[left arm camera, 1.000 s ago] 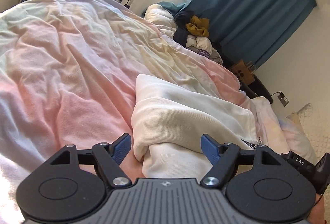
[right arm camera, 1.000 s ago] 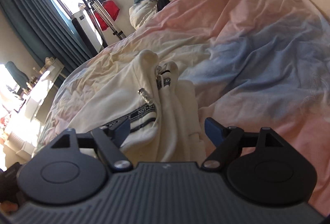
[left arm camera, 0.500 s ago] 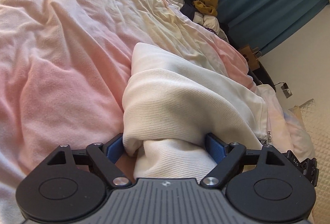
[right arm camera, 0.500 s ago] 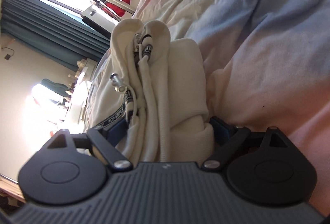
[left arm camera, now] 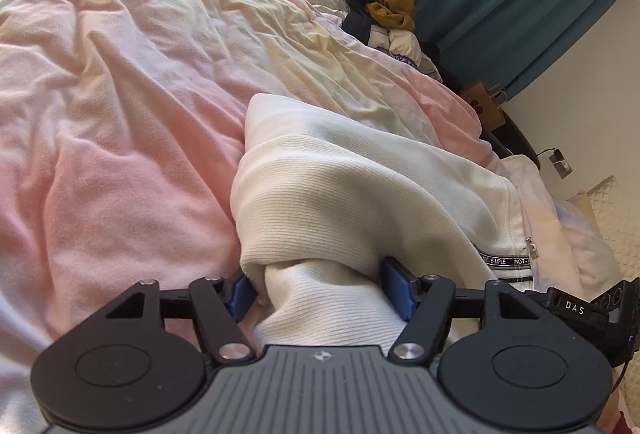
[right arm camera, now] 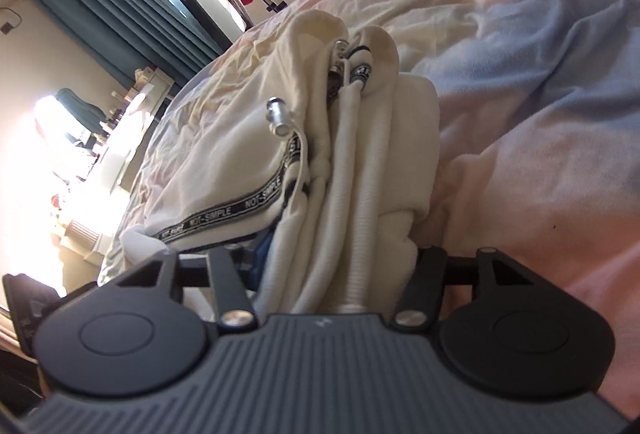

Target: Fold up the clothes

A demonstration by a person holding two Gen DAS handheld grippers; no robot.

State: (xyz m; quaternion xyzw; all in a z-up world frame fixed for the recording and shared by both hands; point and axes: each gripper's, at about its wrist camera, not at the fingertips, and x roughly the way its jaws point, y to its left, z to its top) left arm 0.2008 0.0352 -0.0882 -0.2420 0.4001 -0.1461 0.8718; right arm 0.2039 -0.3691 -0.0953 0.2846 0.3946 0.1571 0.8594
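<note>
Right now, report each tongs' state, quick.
Left tongs: have just been closing, clamped on the cream ribbed-knit sweatshirt.
Right tongs: have just been closing, clamped on the same sweatshirt's bunched folds.

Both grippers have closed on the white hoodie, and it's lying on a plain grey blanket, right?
Not grey. The left gripper and right gripper have just closed on the hoodie, but the blanket is pastel: pink and yellow in the left wrist view, with blue in the right.
</note>
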